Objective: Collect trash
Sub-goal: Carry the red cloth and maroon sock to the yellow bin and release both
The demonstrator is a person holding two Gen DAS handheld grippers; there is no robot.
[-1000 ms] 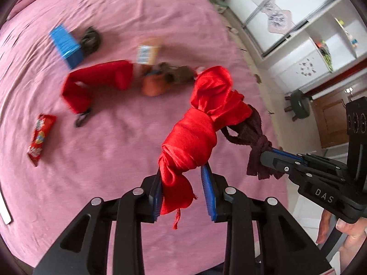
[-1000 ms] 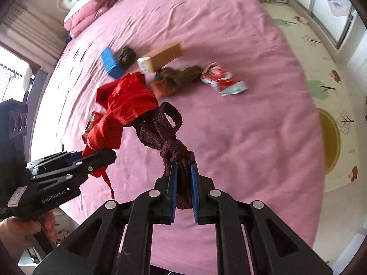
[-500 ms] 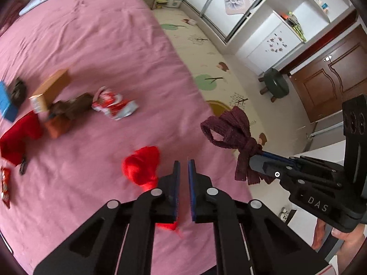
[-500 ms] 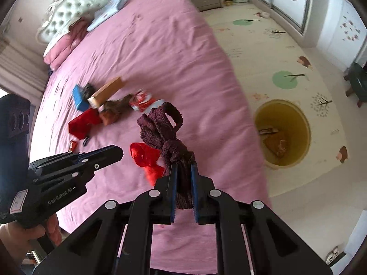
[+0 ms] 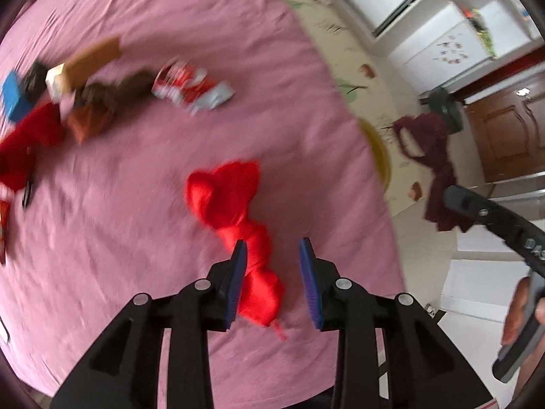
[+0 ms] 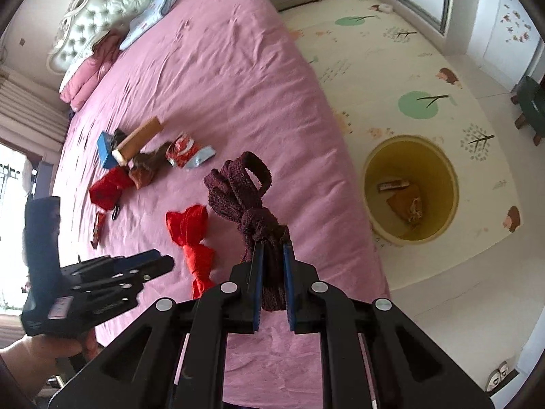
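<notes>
My right gripper [image 6: 271, 248] is shut on a knotted maroon knit cloth [image 6: 243, 184], held up above the bed's edge; the cloth also shows in the left wrist view [image 5: 434, 156]. My left gripper [image 5: 272, 259] is open and empty, just above a knotted red cloth [image 5: 235, 204] that lies on the pink bed [image 5: 136, 204]; the red cloth also shows in the right wrist view [image 6: 190, 235]. A yellow bin [image 6: 410, 189] stands on the floor right of the bed, with a few items inside.
Farther up the bed lie a red-and-silver wrapper [image 6: 187, 151], a brown box [image 6: 138, 139], a blue box [image 6: 104, 150], a brown cloth [image 6: 144, 170], another red cloth [image 6: 109, 189] and a small red packet [image 6: 97, 230]. Pillows lie by the headboard [image 6: 102, 3].
My left gripper let go of the red cloth, which now lies on the bed, then opened wide. Both grippers swung toward the bed's edge; the bin came into view.
</notes>
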